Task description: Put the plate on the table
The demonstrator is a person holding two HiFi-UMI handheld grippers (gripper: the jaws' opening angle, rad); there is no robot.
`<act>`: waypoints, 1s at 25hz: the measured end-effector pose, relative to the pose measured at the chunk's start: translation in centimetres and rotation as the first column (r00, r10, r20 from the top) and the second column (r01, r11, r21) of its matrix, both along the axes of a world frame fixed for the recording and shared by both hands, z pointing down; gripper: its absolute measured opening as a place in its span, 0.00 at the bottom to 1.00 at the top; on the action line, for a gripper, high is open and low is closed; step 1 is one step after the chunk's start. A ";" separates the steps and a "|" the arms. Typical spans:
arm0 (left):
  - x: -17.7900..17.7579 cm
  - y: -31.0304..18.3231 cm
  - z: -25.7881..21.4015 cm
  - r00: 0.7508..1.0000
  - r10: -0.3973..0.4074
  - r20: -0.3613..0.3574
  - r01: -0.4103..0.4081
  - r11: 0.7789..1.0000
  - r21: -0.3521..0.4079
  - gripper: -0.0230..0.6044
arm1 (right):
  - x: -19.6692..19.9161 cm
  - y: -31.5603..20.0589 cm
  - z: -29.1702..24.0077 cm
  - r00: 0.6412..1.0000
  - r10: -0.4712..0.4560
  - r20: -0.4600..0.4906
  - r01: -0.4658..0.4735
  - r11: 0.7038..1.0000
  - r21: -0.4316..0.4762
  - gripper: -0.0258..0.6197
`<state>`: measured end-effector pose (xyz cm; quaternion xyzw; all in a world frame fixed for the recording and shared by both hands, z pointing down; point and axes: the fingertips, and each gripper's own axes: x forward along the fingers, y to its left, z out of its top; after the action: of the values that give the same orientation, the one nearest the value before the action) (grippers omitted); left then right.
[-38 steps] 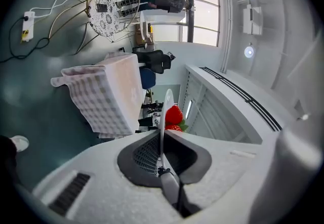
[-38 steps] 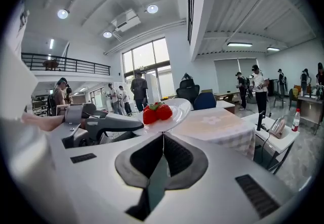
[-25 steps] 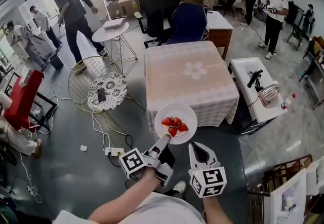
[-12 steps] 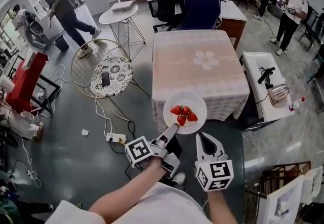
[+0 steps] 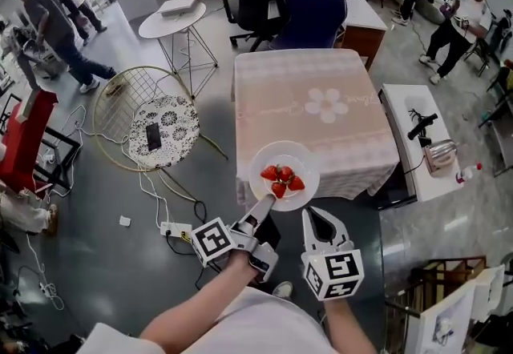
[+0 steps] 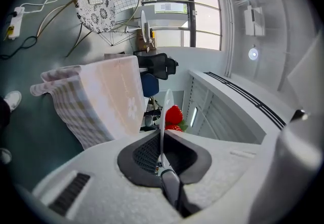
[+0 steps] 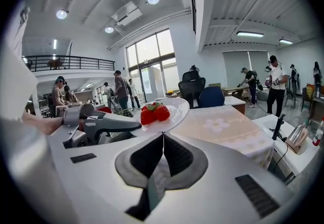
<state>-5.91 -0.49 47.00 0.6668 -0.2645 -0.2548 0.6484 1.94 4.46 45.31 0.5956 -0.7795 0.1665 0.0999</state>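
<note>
A white plate [image 5: 286,174] with several strawberries [image 5: 280,179] hangs in the air at the near edge of the table [image 5: 321,80], which wears a pale pink cloth with a flower print. My left gripper [image 5: 265,203] is shut on the plate's near rim. In the left gripper view the plate [image 6: 164,111] stands edge-on between the jaws, strawberries [image 6: 173,115] beyond. My right gripper [image 5: 311,216] is shut and empty, just right of the left one and short of the plate. In the right gripper view the plate [image 7: 174,109] floats beyond the closed jaws [image 7: 163,139].
A round patterned stool [image 5: 164,130] with a phone sits left of the table, and a power strip [image 5: 176,229] and cables lie on the floor. Dark chairs [image 5: 317,8] stand behind the table. A white bench [image 5: 417,116] is on the right. People walk at the back.
The plate stays in my left gripper, now a little closer to the table's near edge. The person at the back left has walked further left.
</note>
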 end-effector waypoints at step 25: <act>-0.7 -16.6 1.9 0.995 0.090 -0.039 -0.092 0.994 -0.052 0.06 | -1.7 -16.9 -0.2 0.995 0.078 -0.066 -0.081 0.996 -0.043 0.05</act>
<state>-6.64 -17.06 48.89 0.6558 -0.2288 -0.2301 0.6816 0.27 -12.44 45.11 0.6287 -0.7476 0.1688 0.1320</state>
